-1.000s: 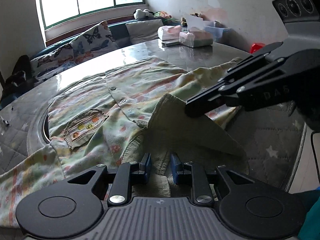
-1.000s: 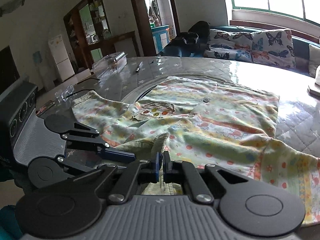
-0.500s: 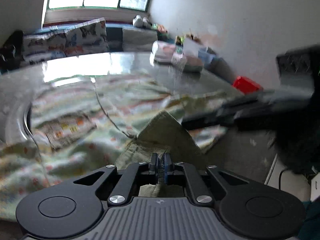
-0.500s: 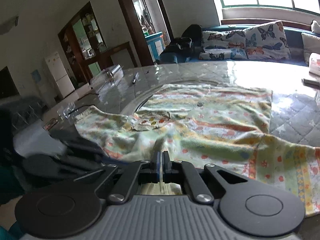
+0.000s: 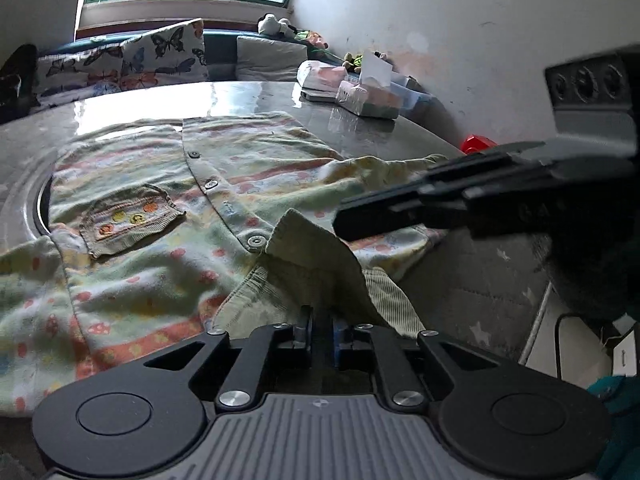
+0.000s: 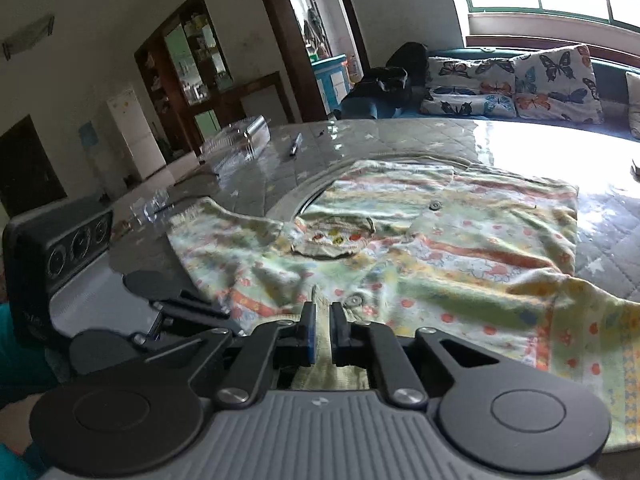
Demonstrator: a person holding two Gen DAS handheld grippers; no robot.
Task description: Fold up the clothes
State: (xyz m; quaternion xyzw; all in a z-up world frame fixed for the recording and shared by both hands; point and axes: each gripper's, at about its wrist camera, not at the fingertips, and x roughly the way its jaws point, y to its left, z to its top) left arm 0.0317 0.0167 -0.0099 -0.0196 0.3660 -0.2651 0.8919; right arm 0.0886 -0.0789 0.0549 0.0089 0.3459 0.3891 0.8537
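Big round table (image 5: 256, 96) carries the shirt (image 5: 168, 216), spread front-up across the middle, its collar (image 5: 316, 272) bunched at the near edge and one sleeve (image 6: 592, 332) trailing toward the right-hand edge. Chest pocket (image 5: 132, 220) lies flat. Left gripper (image 5: 322, 336) sits at the collar, jaws slightly parted, cloth between them. Right gripper (image 6: 322, 334) likewise, narrow gap, collar fabric there, not clamped.

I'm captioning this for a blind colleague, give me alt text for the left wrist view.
The left hand-held gripper, its jaws slightly apart, sits at the ribbed olive collar of a pastel flower-print button shirt spread on a grey glossy table. The right hand-held gripper reaches in from the right above the shirt.
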